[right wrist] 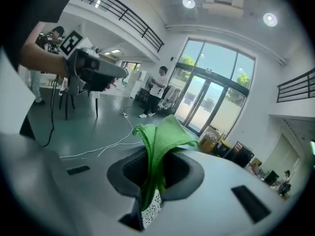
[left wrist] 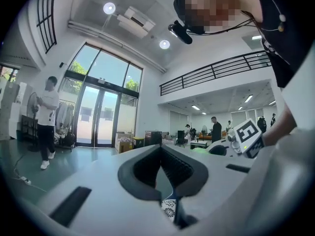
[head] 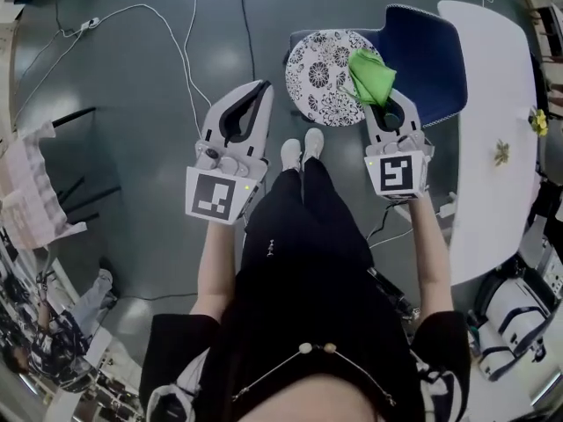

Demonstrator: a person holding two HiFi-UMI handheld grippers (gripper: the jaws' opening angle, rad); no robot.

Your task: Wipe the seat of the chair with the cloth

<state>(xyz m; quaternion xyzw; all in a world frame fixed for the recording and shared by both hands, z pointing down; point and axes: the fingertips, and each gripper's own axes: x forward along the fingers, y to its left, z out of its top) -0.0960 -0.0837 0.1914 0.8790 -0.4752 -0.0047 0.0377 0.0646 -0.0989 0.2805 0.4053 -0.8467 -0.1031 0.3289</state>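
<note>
Past dark top (head: pixel 308 323): green cloth (head: pixel 369 76) clamped in right gripper (head: pixel 380 104) fingers, over right edge of patterned seat (head: pixel 321 77). Just off seat's left edge, left gripper (head: pixel 261 90) fingers together, empty. Likely next: sweeping leftward, bare seat lying left of cloth, right gripper nearer.

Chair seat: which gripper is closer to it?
Right. The right gripper is at the seat's right edge, holding the cloth over it. The left gripper is over the floor, off the seat's left side.
</note>
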